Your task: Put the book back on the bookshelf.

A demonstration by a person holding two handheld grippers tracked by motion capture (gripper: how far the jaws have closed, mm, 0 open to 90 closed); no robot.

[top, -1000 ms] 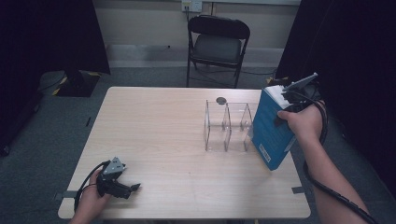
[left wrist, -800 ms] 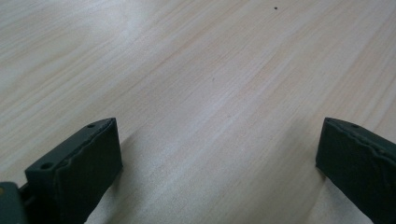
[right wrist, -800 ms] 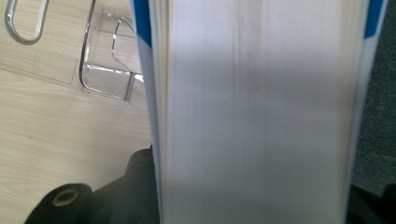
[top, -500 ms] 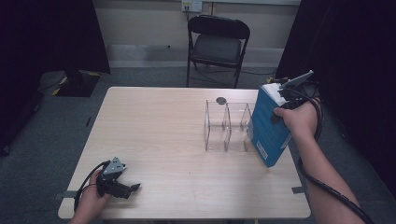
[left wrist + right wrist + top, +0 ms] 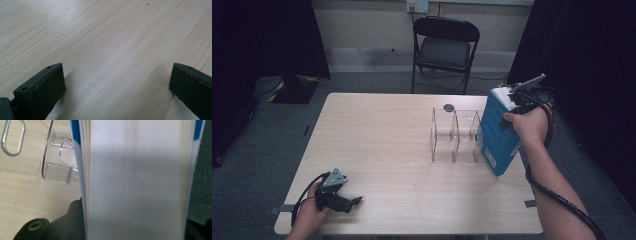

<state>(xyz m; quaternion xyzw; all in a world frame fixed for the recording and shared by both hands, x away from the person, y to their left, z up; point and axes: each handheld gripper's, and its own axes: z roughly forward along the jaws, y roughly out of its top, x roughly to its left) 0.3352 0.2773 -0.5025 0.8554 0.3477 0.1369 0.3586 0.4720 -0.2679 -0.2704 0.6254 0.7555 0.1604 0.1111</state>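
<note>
Gripping a blue book [image 5: 498, 135], label unreadable, right claw [image 5: 517, 100]; left claw [image 5: 354, 201] gapes.

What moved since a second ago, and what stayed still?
The right gripper kept its grip on the blue book and lifted it slightly, toward the table's far side; it is tilted beside the clear rack. Nothing was let go. The left gripper, open, stayed on the table, and the rack did not move.
</note>
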